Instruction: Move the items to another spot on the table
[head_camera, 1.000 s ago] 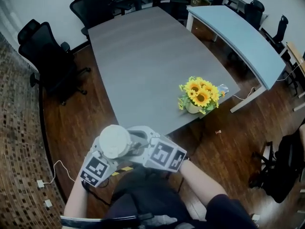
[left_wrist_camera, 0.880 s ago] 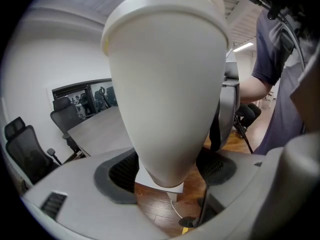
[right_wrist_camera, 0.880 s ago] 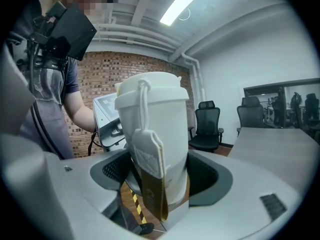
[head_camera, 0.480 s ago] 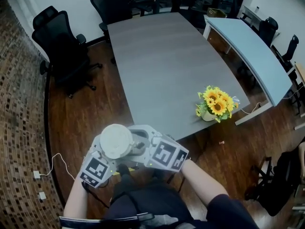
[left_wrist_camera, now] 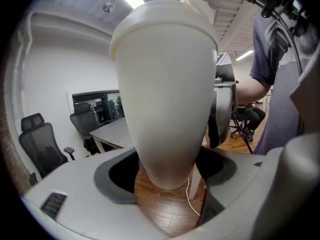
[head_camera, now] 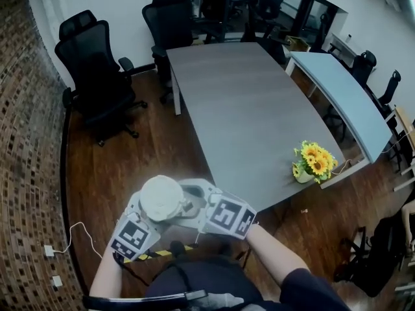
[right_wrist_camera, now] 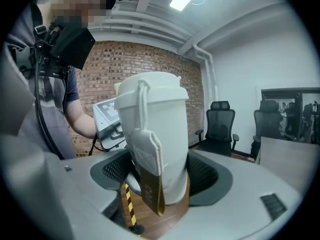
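A white paper cup with a lid [head_camera: 161, 197] hangs in the air close to my body, over the wooden floor and short of the grey table [head_camera: 246, 109]. Both grippers close round it from opposite sides: my left gripper [head_camera: 154, 210] from the left, my right gripper [head_camera: 186, 204] from the right. The left gripper view shows the tapered cup [left_wrist_camera: 165, 94] standing between the jaws. In the right gripper view a tea-bag tag [right_wrist_camera: 147, 176] dangles down the cup [right_wrist_camera: 157, 134]. A pot of sunflowers [head_camera: 313, 164] stands at the table's near right corner.
Black office chairs [head_camera: 97, 63] stand left of the table and more chairs [head_camera: 170, 18] at its far end. A light blue table [head_camera: 343, 96] runs along the right. A brick wall [head_camera: 26, 141] borders the left, with a white cable [head_camera: 78, 232] on the floor.
The table and the sunflowers have slid right and farther off in the head view, as if I turned left. The cup and both grippers keep their place in front of me.
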{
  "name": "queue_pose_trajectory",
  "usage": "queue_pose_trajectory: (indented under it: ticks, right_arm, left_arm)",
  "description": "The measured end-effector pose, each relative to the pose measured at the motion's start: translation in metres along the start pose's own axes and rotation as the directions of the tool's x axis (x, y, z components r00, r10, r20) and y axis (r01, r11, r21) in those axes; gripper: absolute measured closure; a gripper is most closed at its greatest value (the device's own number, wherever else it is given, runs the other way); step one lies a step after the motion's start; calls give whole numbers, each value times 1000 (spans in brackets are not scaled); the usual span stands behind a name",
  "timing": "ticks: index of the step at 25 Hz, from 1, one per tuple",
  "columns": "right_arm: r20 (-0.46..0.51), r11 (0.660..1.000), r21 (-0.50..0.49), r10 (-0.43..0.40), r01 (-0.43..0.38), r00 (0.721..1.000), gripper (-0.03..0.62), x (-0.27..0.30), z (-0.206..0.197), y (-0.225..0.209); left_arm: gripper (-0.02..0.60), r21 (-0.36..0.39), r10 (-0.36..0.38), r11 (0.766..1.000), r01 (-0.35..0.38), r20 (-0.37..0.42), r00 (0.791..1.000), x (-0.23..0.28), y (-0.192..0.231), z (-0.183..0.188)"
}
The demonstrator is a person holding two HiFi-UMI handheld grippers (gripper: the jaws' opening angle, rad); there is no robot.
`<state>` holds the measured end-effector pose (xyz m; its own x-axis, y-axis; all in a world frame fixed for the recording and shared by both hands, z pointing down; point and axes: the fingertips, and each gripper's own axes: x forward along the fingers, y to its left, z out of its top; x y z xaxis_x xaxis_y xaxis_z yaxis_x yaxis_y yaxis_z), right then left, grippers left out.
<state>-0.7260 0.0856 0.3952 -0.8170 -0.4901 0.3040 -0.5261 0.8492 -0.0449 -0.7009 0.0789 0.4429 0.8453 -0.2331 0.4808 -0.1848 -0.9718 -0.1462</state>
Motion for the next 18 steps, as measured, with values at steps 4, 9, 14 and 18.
queue_pose_trajectory:
  ticks: [4,9,14,18]
  right_arm:
    - [-23,999,-34,8,-9,1000,243,45,15,-1]
    - [-27,997,-75,16,-18,999,243,85,32,-3]
    - [-49,996,-86,32,-36,998,243,105,34,-13]
    - [-46,996,-68,54,-57,997,243,122,32,-29]
  left_arm:
    - [204,-3,25,1000,-25,6,1000,-26,34,-20]
    - [204,-1,64,998,-64,18,998,-52,66,-33]
    - [204,-12,83,996,-83,22,996,-55,86,-43]
    - [204,-17,85,996,-85,-1,996,-52,107,-54]
